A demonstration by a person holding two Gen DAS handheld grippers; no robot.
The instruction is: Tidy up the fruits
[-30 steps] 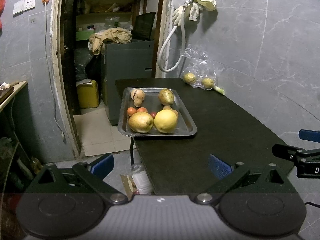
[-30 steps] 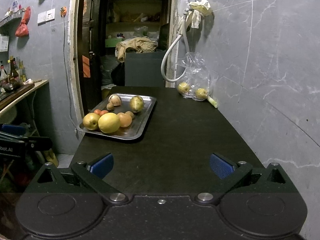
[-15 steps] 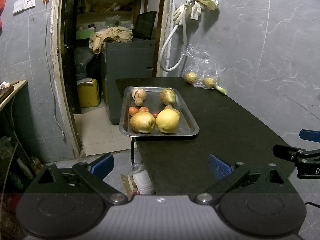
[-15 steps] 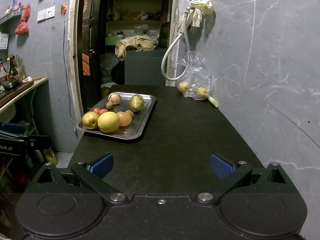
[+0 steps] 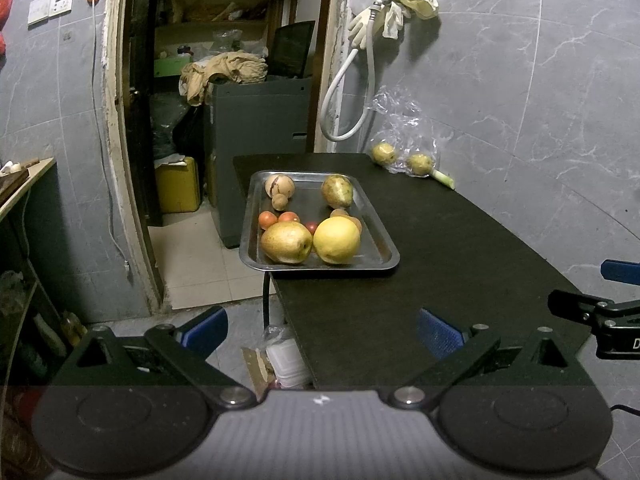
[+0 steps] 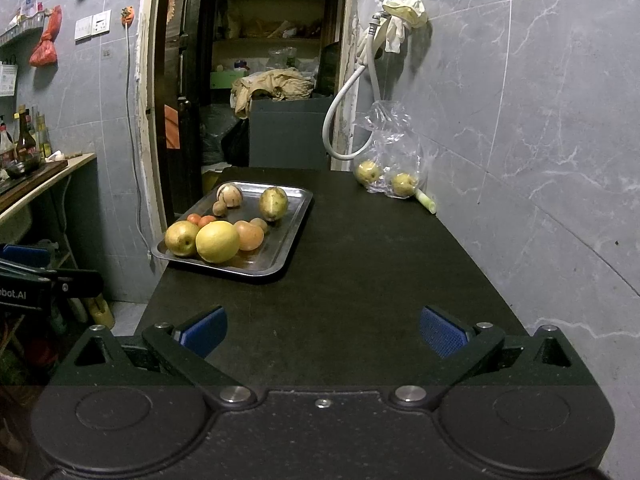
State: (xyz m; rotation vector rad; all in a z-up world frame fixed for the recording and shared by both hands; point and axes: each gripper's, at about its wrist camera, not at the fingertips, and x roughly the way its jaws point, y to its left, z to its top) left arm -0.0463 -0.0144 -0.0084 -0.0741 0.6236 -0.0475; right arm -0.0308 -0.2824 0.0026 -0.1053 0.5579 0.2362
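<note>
A metal tray (image 5: pixel 376 258) (image 6: pixel 298 216) rests at the left edge of a black table (image 5: pixel 460 248) (image 6: pixel 360 264). It holds several fruits: a yellow citrus (image 5: pixel 336 240) (image 6: pixel 217 241), a brownish pear (image 5: pixel 286 242) (image 6: pixel 181 238), a green-brown pear (image 5: pixel 337 191) (image 6: pixel 273 203), small tomatoes (image 5: pixel 267 219) and an orange fruit (image 6: pixel 249 235). A clear plastic bag (image 5: pixel 404 132) (image 6: pixel 394 148) by the wall holds two more yellow fruits (image 5: pixel 419 164) (image 6: pixel 403 185). My left gripper (image 5: pixel 322 330) and right gripper (image 6: pixel 322 330) both stand open and empty, well short of the tray.
A grey wall runs along the table's right side, with a white hose (image 5: pixel 346 96) and gloves (image 5: pixel 400 4) hanging from a tap. An open doorway (image 5: pixel 208 120) with shelves, a dark cabinet (image 5: pixel 256 128) and a yellow canister (image 5: pixel 178 190) lies behind. A side counter with bottles (image 6: pixel 24 140) stands left.
The left wrist view has drifted slightly, so the tray and bag sit a little right and higher. The right gripper is nearly still. Both grippers stay open.
</note>
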